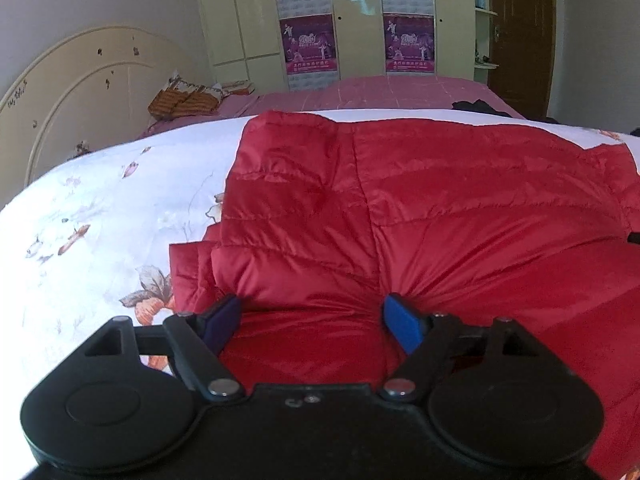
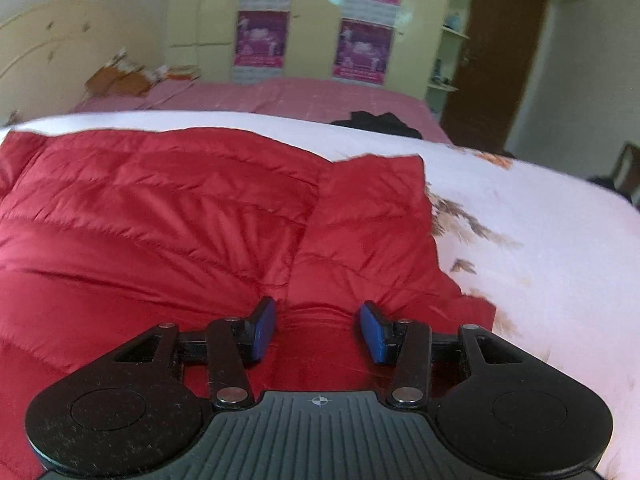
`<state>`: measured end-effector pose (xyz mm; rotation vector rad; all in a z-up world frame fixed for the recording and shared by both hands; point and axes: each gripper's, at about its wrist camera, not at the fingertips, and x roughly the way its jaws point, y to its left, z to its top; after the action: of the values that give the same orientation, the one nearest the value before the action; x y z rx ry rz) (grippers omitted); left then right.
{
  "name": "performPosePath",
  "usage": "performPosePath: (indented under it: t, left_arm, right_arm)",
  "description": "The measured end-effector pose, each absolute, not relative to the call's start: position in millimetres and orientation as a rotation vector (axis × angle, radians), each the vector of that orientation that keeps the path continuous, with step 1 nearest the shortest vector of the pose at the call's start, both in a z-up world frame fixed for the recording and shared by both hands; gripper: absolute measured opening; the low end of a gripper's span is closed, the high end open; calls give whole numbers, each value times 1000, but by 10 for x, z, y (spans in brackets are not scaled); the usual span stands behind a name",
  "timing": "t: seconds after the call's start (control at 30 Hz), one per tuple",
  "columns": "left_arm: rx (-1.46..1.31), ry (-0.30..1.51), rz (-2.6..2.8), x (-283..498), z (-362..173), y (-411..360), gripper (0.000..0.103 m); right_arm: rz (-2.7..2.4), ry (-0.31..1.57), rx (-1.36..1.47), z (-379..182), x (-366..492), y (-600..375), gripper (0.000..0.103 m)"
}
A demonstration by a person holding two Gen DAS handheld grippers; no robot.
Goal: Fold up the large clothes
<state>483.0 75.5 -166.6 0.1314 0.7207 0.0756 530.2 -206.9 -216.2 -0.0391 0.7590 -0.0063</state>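
Observation:
A puffy red quilted jacket (image 1: 440, 200) lies spread over a white floral bedspread (image 1: 100, 208). My left gripper (image 1: 313, 302) sits at the jacket's near edge toward its left side. Its blue pads (image 1: 402, 324) press into a thick bulge of red fabric, and creases fan out from them. In the right wrist view the same jacket (image 2: 160, 208) fills the left and centre. My right gripper (image 2: 318, 306) is near its right side, by a folded-in panel (image 2: 372, 208). A narrower fold of fabric is pinched between its pads (image 2: 374, 332).
The bedspread (image 2: 540, 240) extends right of the jacket. Behind it lies a pink sheet (image 1: 380, 92) with a dark garment (image 2: 376, 122) and an orange patterned bundle (image 1: 184, 100). A cream headboard (image 1: 80, 92), a wardrobe with posters (image 1: 360, 20) and a brown door (image 1: 520, 32) stand beyond.

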Motion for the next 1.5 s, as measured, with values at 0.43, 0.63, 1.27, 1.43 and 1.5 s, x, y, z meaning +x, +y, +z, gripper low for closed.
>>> performPosePath:
  t: [0.43, 0.63, 1.27, 1.43, 1.5]
  left_arm:
    - [76, 678, 21, 4108, -1196, 905, 79]
    - [56, 770, 36, 4092, -1481, 991, 81]
    - [-139, 867, 41, 4166, -1375, 1271, 90]
    - [-209, 893, 47, 4100, -1359, 1364, 93]
    - [-243, 916, 42, 4088, -1388, 1379, 93]
  right_arm:
    - [36, 725, 0, -1586, 4509, -2007, 46]
    - [-13, 764, -42, -1764, 4238, -2003, 46]
    - [-51, 783, 15, -1705, 4233, -2055, 48]
    - [-20, 747, 19, -1519, 4201, -1983, 48]
    - [-8, 739, 32, -1454, 4197, -1961, 48]
